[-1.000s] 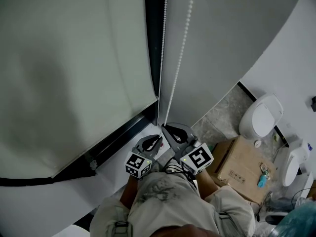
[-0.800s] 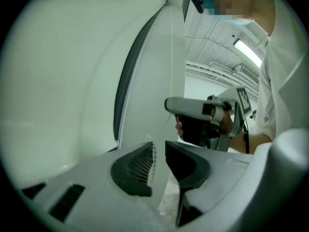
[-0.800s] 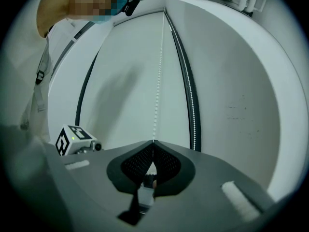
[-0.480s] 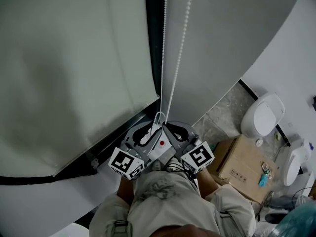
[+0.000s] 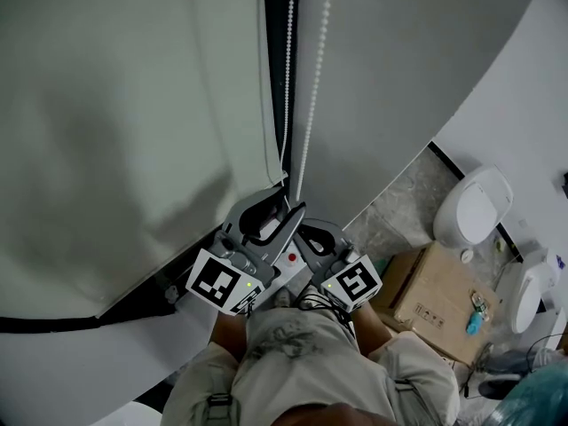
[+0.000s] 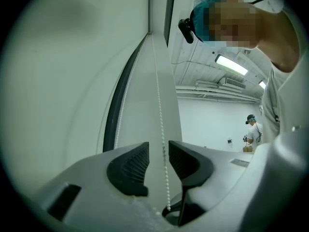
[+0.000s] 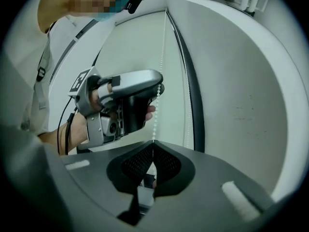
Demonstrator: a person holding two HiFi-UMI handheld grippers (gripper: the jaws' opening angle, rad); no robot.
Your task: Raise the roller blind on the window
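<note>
The pale roller blind (image 5: 115, 131) hangs at the left of the dark window frame (image 5: 273, 51). A white bead chain (image 5: 312, 105) drops in two strands beside the frame. My left gripper (image 5: 282, 208) is the higher one. In the left gripper view its jaws are opening, and the chain (image 6: 159, 129) runs loose through the gap without touching the ribbed pads (image 6: 135, 163). Just below and to the right, my right gripper (image 5: 306, 231) is shut on the chain (image 7: 158, 100), which rises straight from its closed tips (image 7: 153, 146). The left gripper (image 7: 128, 98) also shows there, in a hand.
A cardboard box (image 5: 435, 304) lies on the floor at the lower right, with white fixtures (image 5: 470, 207) beside it. The dark sill rail (image 5: 200, 260) runs below the blind. A white wall (image 5: 515, 105) curves at the right. Another person (image 6: 252, 129) stands far off in the room.
The left gripper has risen along the chain from beside the right gripper and its jaws have spread apart. The right gripper has stayed low, closed on the chain.
</note>
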